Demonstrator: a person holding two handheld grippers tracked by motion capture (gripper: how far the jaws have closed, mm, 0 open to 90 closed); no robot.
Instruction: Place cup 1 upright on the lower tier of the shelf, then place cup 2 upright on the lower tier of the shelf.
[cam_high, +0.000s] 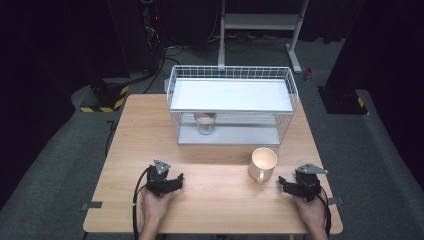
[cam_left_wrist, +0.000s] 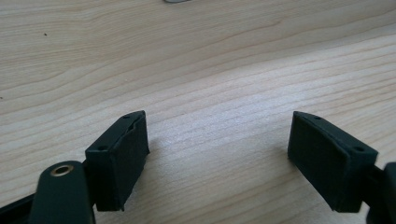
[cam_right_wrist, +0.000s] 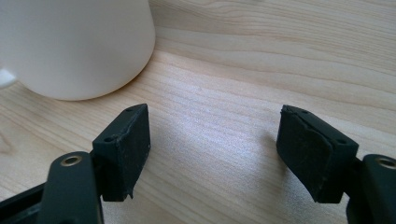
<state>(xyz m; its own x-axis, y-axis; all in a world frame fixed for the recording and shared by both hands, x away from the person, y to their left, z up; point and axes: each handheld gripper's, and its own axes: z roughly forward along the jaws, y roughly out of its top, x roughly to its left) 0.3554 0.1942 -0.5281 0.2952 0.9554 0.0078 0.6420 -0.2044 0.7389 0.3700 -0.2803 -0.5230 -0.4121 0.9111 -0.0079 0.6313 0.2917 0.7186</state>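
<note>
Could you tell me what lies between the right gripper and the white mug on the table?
Nothing: the high view shows bare wood between the right gripper and the mug, and the right gripper view shows its open jaws empty.

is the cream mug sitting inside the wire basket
No, the cream mug stands on the bare table in front of the wire basket, near the right tool.

A cream mug (cam_high: 263, 162) stands upright and empty on the wooden table (cam_high: 210, 195), toward its right edge and nearer the front edge than the back. Its handle points toward the front edge.
</note>
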